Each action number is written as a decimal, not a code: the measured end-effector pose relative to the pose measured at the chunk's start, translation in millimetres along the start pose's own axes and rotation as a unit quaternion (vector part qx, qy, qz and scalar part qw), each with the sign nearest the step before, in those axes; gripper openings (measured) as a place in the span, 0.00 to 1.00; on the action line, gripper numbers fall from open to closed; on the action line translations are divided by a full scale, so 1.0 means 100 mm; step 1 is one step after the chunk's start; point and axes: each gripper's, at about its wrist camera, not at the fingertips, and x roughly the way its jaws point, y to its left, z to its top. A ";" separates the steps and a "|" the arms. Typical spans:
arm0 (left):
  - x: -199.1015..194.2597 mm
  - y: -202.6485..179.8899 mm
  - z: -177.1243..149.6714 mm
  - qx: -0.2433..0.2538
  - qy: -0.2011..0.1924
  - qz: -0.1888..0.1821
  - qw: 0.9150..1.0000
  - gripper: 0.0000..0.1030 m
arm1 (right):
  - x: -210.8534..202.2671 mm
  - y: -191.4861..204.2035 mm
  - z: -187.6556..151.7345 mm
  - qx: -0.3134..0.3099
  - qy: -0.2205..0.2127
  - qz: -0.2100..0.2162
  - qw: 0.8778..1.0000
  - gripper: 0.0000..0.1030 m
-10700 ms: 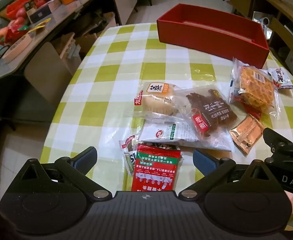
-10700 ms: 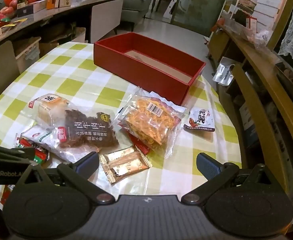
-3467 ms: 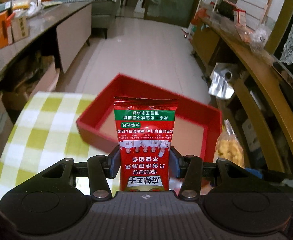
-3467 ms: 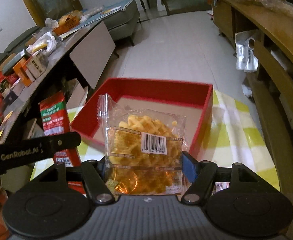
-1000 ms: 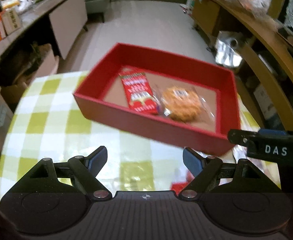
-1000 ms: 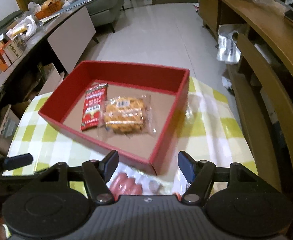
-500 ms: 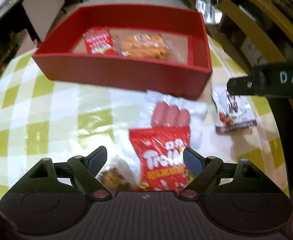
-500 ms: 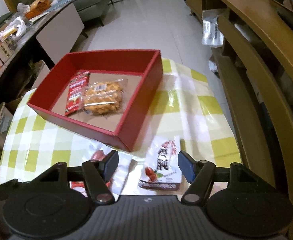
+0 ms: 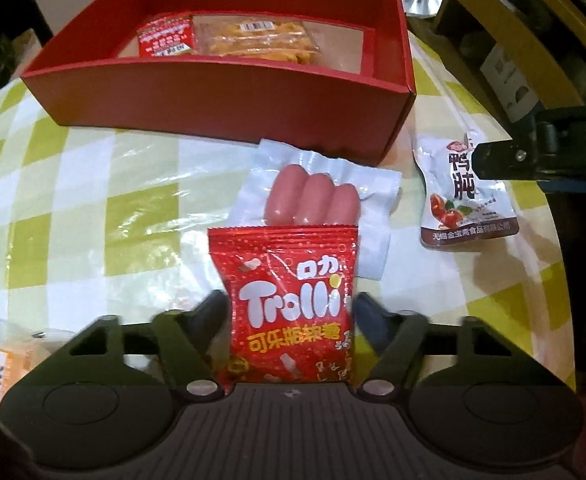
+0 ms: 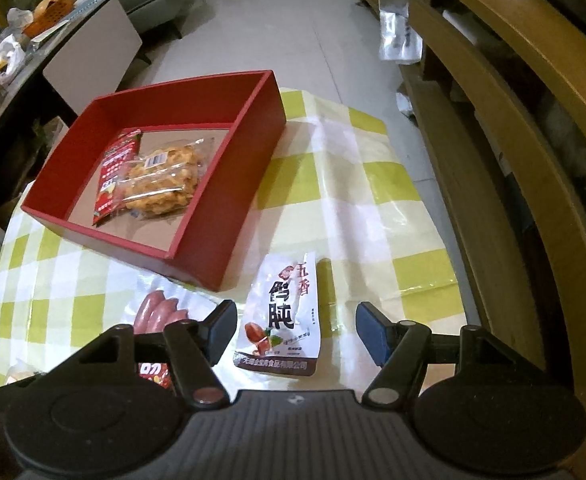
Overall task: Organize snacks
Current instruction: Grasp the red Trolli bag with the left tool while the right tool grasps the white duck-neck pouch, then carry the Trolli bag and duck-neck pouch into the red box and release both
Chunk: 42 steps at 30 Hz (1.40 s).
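Pointing steeply down, left tongs (image 9: pixel 291 306) closing around Trolli packet (image 9: pixel 289 300).

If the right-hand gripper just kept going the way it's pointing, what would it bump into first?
Most likely the white snack pouch lying flat on the checked tablecloth. The right gripper points steeply down with its open jaws either side of the pouch. How much gap remains is hard to judge.

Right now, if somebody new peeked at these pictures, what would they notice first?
Probably the bright red Trolli gummy bag, squeezed between the left gripper's jaws, which have just been closing. Behind it sits the big red box holding two snacks. A white pouch lies between the right gripper's open jaws.
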 end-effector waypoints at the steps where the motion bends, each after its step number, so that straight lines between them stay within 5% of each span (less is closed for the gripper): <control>1: -0.02 0.00 0.01 0.001 0.001 -0.002 1.000 0.67 | 0.02 0.01 0.00 -0.002 0.001 -0.001 1.000 0.73; 19: -0.17 0.17 0.08 -0.015 -0.002 -0.008 1.000 0.58 | 0.54 0.38 0.11 -0.050 0.037 -0.044 0.997 0.74; 23: -0.15 0.19 0.12 -0.018 -0.002 -0.005 1.000 0.58 | 0.55 0.39 0.09 -0.066 0.031 -0.057 0.996 0.75; 27: -0.15 0.24 0.14 -0.023 -0.003 -0.002 1.000 0.58 | 0.52 0.36 0.10 -0.071 0.032 -0.066 0.995 0.64; 42: -0.16 0.26 0.20 -0.022 -0.015 0.028 0.999 0.58 | 0.36 0.49 -0.15 -0.134 0.039 -0.087 0.986 0.62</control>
